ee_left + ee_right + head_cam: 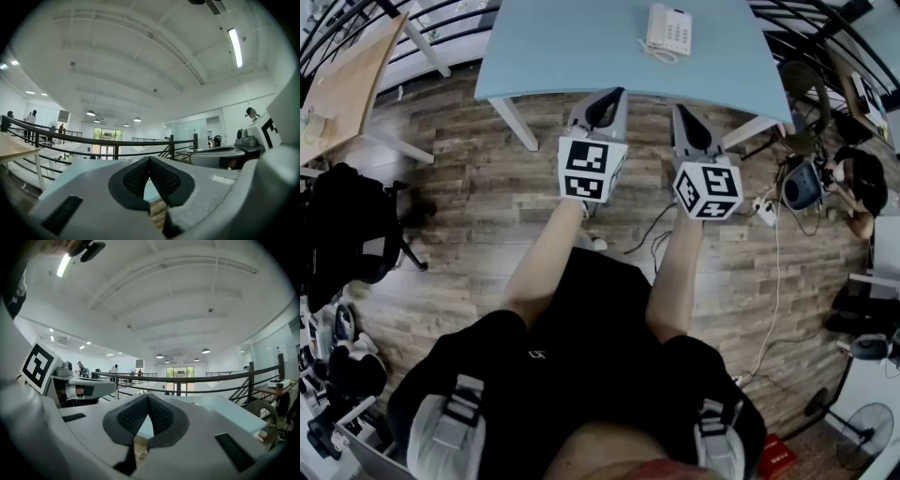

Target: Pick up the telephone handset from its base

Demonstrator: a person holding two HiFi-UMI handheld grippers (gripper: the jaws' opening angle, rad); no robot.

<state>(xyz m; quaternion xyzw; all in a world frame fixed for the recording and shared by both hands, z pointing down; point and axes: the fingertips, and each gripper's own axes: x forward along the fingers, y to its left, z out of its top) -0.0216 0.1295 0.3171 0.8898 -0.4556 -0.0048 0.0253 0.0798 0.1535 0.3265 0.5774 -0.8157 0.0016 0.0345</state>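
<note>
Both my left hand-held gripper [605, 99] and right hand-held gripper [684, 116] are level and side by side, each clenched tip to tip on nothing. The handset [655, 26] lies on its base [677, 30] well ahead of them, nearer the right one, on the blue worktop [572, 47], whose near edge lies by their tips.

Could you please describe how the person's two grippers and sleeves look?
Both the left gripper and the right gripper have light grey, wedge-shaped bodies with black dimpled pads. Each bears a white cube with black square markers. The person wears black short sleeves.
</note>
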